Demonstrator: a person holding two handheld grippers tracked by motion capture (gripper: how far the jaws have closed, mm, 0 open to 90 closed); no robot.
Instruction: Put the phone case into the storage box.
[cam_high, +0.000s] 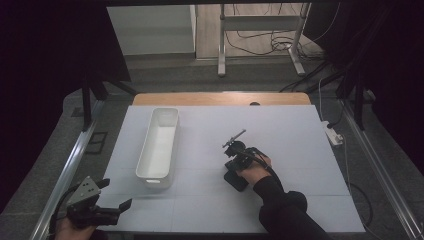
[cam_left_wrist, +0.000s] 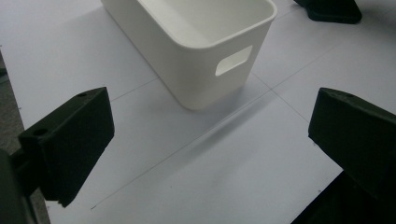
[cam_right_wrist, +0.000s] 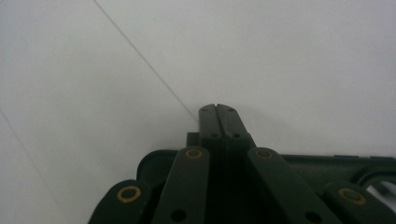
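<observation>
While the right gripper (cam_high: 235, 150) sits mid-table with jaws clenched on nothing, wide bare table (cam_high: 300, 135) lies beyond it; the bin (cam_high: 159, 147) stands well apart at left, and the left gripper (cam_high: 116, 194), released, hovers at the near edge

Far end of white bin (cam_left_wrist: 196, 42) cut off by top edge in left gripper view. Person's left hand (cam_high: 70, 229) cropped at bottom edge of high view. Small dark rod-like thing (cam_high: 234, 138) beside right hand-held gripper (cam_high: 240, 167) too small to identify.
</observation>
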